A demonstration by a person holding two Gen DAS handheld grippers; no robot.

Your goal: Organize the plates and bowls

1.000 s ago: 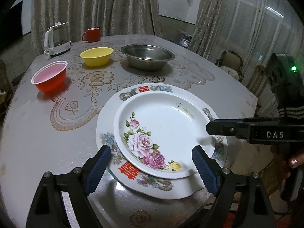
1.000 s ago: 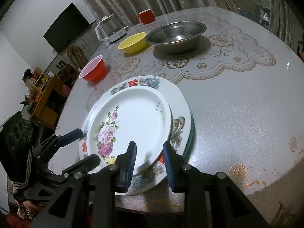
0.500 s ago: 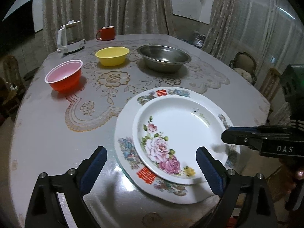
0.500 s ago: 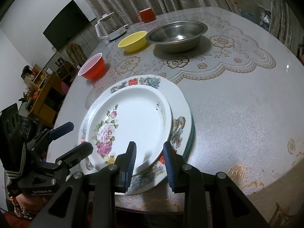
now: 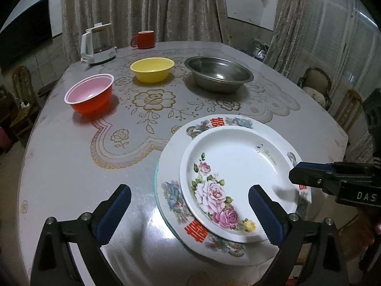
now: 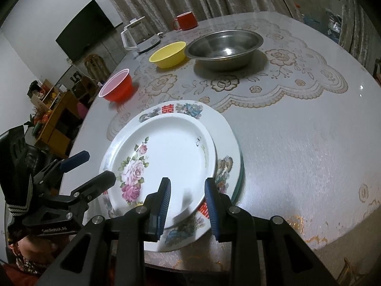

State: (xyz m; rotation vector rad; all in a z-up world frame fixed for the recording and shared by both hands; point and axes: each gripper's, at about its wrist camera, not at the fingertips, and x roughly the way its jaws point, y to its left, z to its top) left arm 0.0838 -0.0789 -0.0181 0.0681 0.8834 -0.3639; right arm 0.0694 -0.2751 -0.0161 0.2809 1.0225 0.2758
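At the near edge of my round, lace-patterned table (image 5: 71,166), my left gripper (image 5: 190,217) is spreading its blue-padded jaws wide with nothing clamped, while my right gripper (image 6: 188,205), jaws narrowly apart, straddles the rim of the white rose-painted plate (image 6: 171,157) stacked on a larger white plate with red characters (image 6: 228,147).
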